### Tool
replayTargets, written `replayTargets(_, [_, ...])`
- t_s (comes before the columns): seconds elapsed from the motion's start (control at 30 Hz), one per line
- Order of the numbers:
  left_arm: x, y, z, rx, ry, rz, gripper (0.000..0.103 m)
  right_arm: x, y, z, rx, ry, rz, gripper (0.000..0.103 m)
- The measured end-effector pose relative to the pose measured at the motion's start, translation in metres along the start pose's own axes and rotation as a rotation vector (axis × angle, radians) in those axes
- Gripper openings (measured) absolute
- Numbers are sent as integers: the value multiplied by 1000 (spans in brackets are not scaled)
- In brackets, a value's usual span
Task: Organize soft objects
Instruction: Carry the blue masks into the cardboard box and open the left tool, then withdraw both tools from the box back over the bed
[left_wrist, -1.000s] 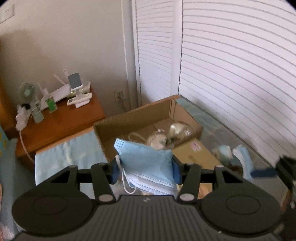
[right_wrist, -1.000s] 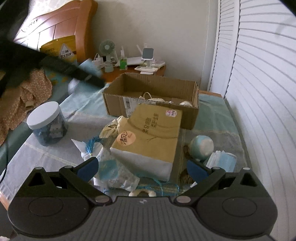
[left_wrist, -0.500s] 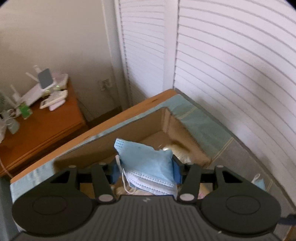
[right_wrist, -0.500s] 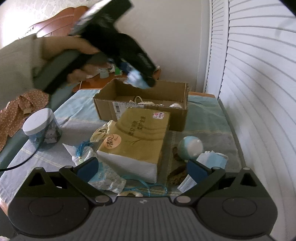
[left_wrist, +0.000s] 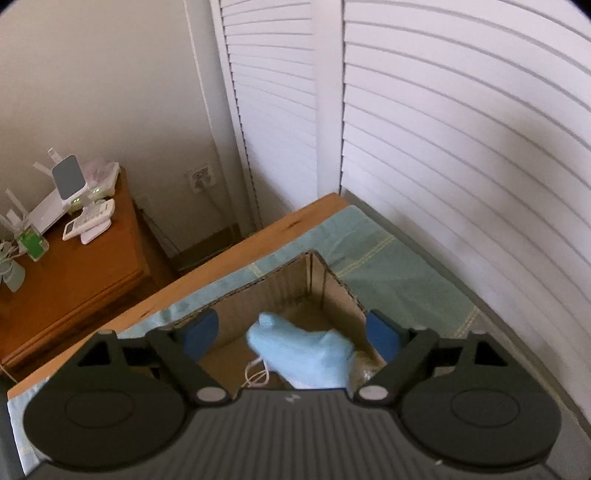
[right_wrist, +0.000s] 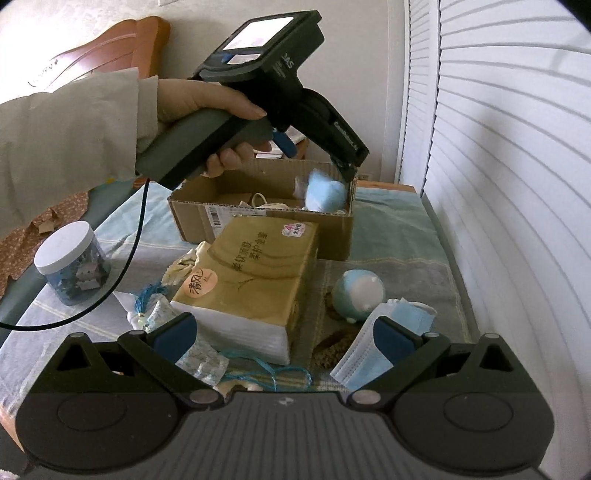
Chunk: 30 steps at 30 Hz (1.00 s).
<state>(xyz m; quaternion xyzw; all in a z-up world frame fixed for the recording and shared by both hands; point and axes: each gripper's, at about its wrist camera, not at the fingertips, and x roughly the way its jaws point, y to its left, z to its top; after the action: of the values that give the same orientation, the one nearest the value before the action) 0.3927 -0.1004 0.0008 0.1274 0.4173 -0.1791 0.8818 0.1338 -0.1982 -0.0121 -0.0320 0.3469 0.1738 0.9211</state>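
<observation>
Now your left gripper (left_wrist: 291, 332) has just spread wide, the crumpled, blurred blue mask (left_wrist: 301, 356) loose between its pads, long axis crosswise.

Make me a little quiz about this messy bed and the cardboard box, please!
1. True or false: the left gripper is squeezing the blue masks.
2. What are the blue masks over? A) cardboard box B) jar C) tissue pack
3. What lies by the right gripper, on its right side?

Key: 1. False, its jaws have just opened. 2. A. 3. A blue face mask.
</observation>
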Motion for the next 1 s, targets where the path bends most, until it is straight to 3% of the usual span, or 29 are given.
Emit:
replayTargets(0.5, [-83, 8, -41, -14, -72, 31, 90, -7, 2, -7, -10, 10, -22, 103])
replayTargets(1.0, [-164, -16, -132, -40, -157, 59, 93, -24, 5, -22, -19, 1, -38, 103])
